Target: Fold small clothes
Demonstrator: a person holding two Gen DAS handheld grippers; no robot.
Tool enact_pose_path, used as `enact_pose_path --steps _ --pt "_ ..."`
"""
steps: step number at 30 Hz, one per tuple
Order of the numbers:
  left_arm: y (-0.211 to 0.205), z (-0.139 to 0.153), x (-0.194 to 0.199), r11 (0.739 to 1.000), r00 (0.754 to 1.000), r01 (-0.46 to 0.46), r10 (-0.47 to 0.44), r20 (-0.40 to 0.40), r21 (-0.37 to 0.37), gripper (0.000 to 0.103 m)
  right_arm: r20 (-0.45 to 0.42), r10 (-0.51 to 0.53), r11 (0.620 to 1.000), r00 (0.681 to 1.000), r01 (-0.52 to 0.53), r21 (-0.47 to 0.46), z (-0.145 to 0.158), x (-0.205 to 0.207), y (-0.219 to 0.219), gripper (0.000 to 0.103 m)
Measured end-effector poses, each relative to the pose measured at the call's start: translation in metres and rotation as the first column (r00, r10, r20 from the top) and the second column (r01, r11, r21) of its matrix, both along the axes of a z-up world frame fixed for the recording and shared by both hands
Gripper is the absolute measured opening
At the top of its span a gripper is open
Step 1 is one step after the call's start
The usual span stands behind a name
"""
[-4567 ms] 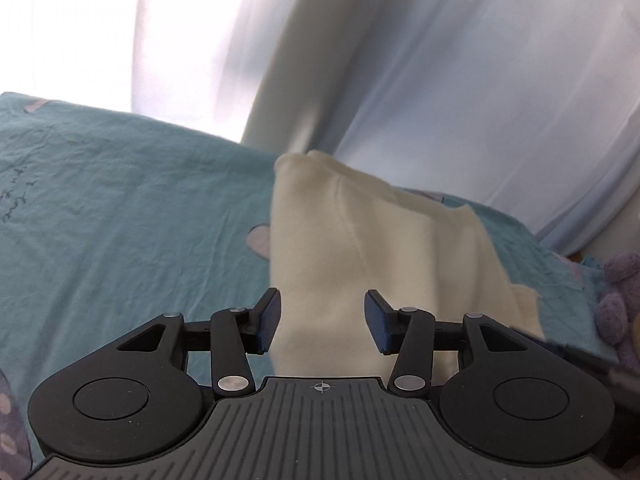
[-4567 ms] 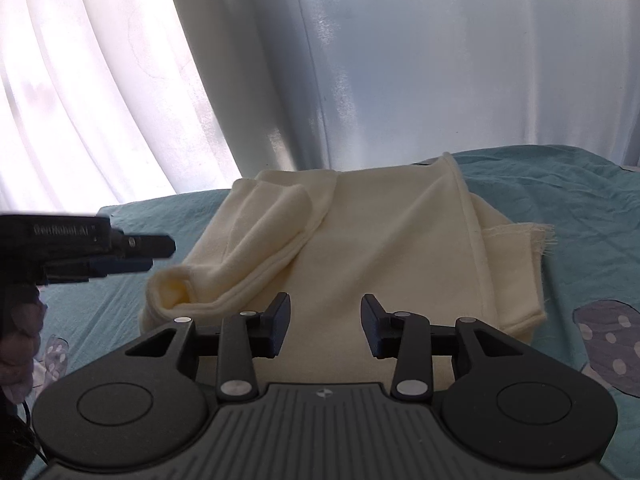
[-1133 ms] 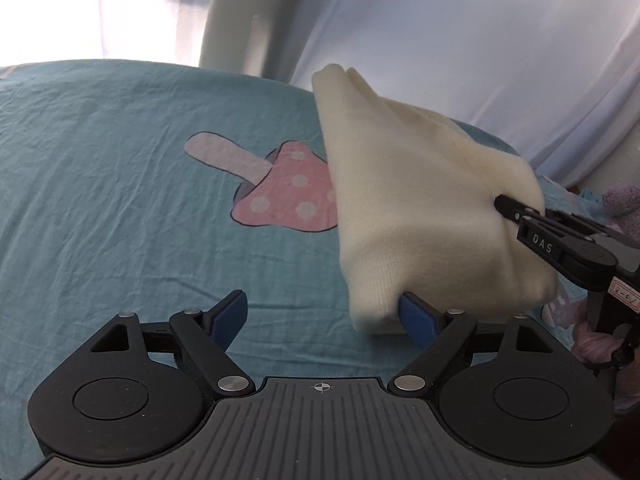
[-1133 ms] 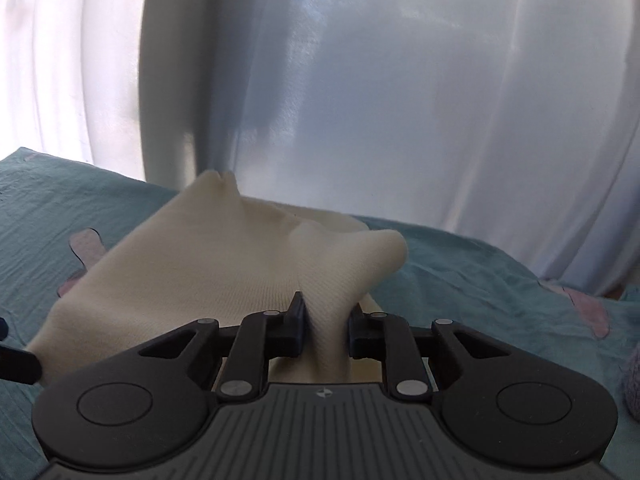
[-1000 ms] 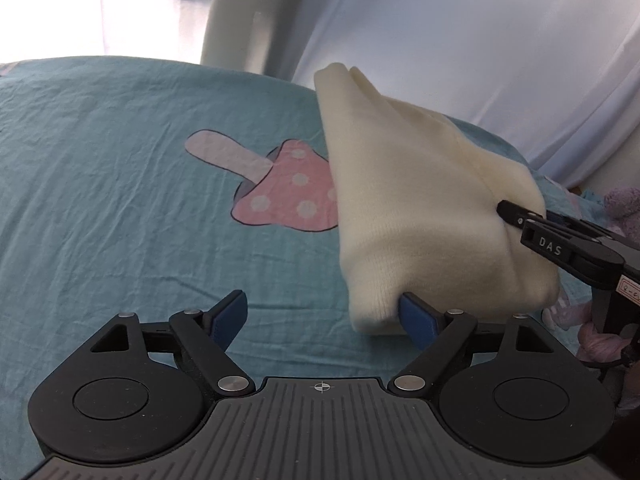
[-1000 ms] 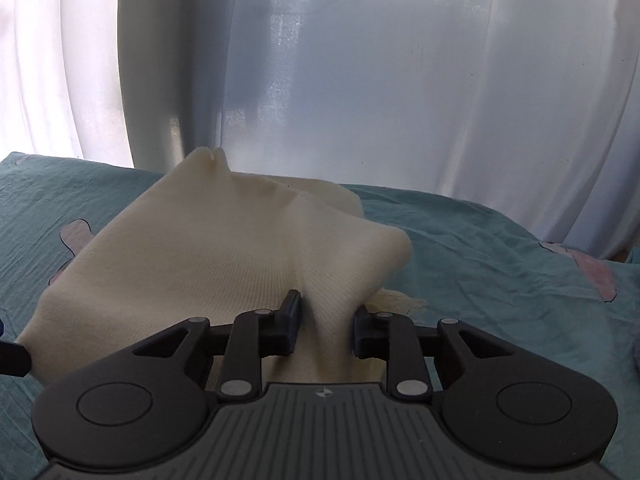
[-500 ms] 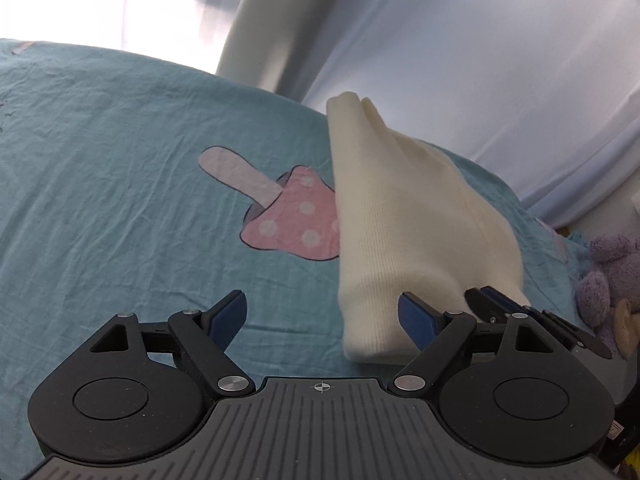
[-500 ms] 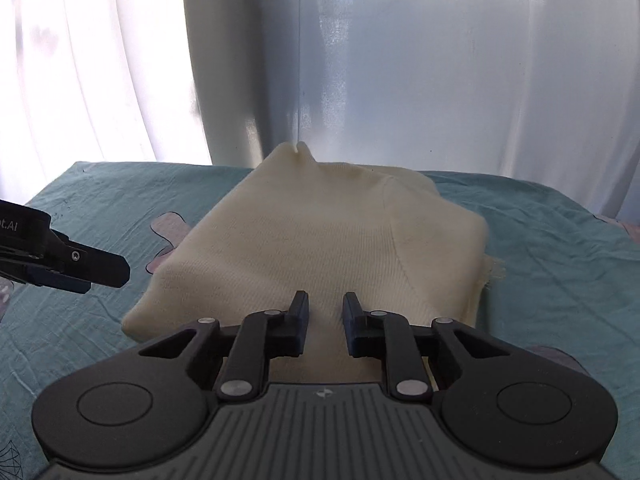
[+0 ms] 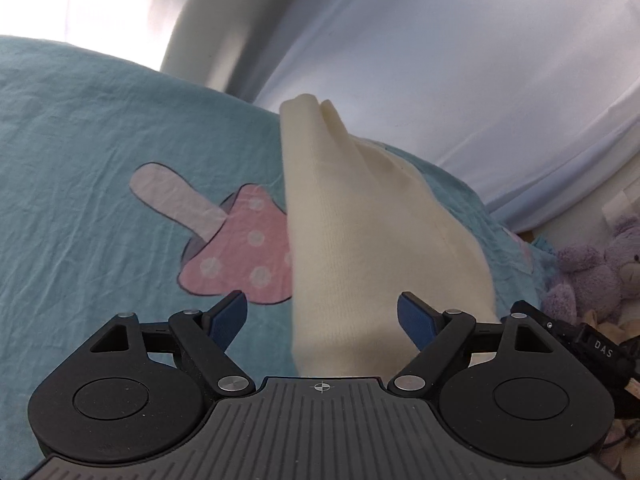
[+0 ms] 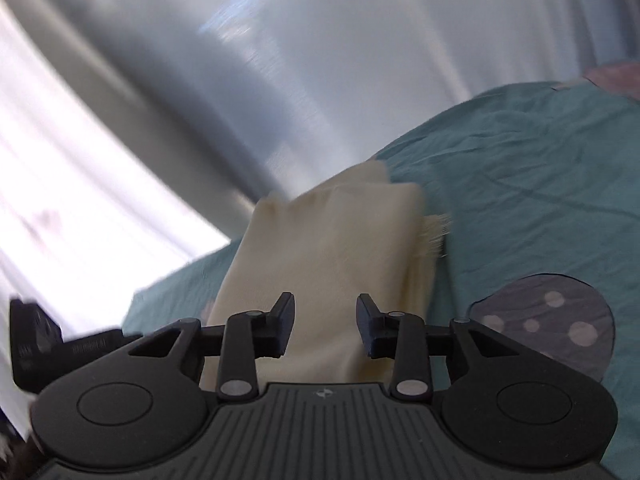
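A cream knitted garment (image 9: 360, 232) lies folded into a narrow bundle on the teal bedsheet (image 9: 80, 152). It also shows in the right wrist view (image 10: 320, 256), with a frayed edge at its right side. My left gripper (image 9: 322, 316) is wide open and empty, just above the bundle's near end. My right gripper (image 10: 325, 316) is open and empty, above the other near end of the garment. The right gripper's body shows at the right edge of the left wrist view (image 9: 592, 344). The left gripper shows at the left edge of the right wrist view (image 10: 52, 344).
The sheet has a pink mushroom print (image 9: 236, 252) left of the garment and a purple mushroom print (image 10: 552, 320) on its other side. Purple plush toys (image 9: 592, 272) sit at the bed's right edge. White curtains (image 10: 280, 80) hang behind the bed.
My right gripper let go of the garment, opened and swung away; the lifted fold now lies flat. My left gripper stayed open and drew back a little.
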State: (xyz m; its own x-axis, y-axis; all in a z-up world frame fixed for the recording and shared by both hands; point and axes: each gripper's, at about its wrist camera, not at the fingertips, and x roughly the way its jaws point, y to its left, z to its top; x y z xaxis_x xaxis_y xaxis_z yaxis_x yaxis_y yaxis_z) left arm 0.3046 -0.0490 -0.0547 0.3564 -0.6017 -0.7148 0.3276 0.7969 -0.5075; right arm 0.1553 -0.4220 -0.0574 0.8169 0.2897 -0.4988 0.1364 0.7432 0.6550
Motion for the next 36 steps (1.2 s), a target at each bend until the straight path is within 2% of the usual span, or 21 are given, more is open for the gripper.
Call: enact_pose_path --steps 1,3,6,9,14,19,21,23,29,32,36 --pt "-0.003 -0.004 0.006 1.0 1.0 0.002 -0.003 -0.017 -0.025 0.087 -0.018 -0.041 0.999 0.999 0.041 0.009 -0.003 0.001 -0.009 0.064" --pt "-0.009 -0.012 0.016 0.998 0.999 0.014 -0.017 -0.049 -0.065 0.085 -0.023 -0.046 0.997 0.999 0.047 0.059 -0.014 0.009 -0.028 0.064" --pt "-0.018 -0.023 0.028 0.995 0.996 0.016 -0.024 -0.084 -0.096 0.083 -0.052 0.038 0.965 0.998 -0.023 0.259 -0.042 0.03 -0.043 0.064" --pt "-0.027 -0.032 0.036 0.995 0.993 0.027 -0.038 -0.109 -0.096 0.076 -0.049 0.085 0.941 0.995 -0.064 0.332 -0.056 0.047 -0.047 0.064" --pt "-0.034 -0.031 0.042 0.995 0.996 0.04 -0.047 -0.076 -0.09 0.074 -0.044 0.126 0.936 0.991 -0.104 0.335 -0.058 0.07 -0.043 0.067" --pt "-0.036 -0.033 0.043 0.997 0.997 0.025 -0.03 -0.065 -0.079 0.062 -0.049 0.17 0.947 0.984 -0.149 0.283 -0.051 0.086 -0.029 0.071" --pt "-0.036 -0.033 0.042 0.996 0.998 0.015 -0.02 -0.065 -0.085 0.053 -0.053 0.169 0.954 0.984 -0.15 0.258 -0.05 0.092 -0.025 0.065" --pt "-0.035 -0.03 0.041 0.996 0.998 0.008 -0.013 -0.058 -0.087 0.048 -0.07 0.163 0.969 0.984 -0.146 0.201 -0.048 0.092 -0.018 0.043" --pt "-0.031 -0.009 0.032 0.995 1.0 0.021 -0.022 0.001 -0.096 0.04 -0.07 0.149 0.97 0.986 -0.132 0.205 -0.045 0.092 -0.01 0.035" --pt "-0.019 0.007 0.023 0.992 1.0 0.022 -0.02 0.023 -0.122 0.039 -0.056 0.174 0.971 0.983 -0.162 0.175 -0.034 0.094 -0.001 0.034" --pt "0.012 0.024 0.001 0.996 0.997 -0.002 0.009 0.073 -0.092 0.039 -0.022 0.23 0.957 0.973 -0.222 0.186 -0.022 0.093 0.02 0.034"
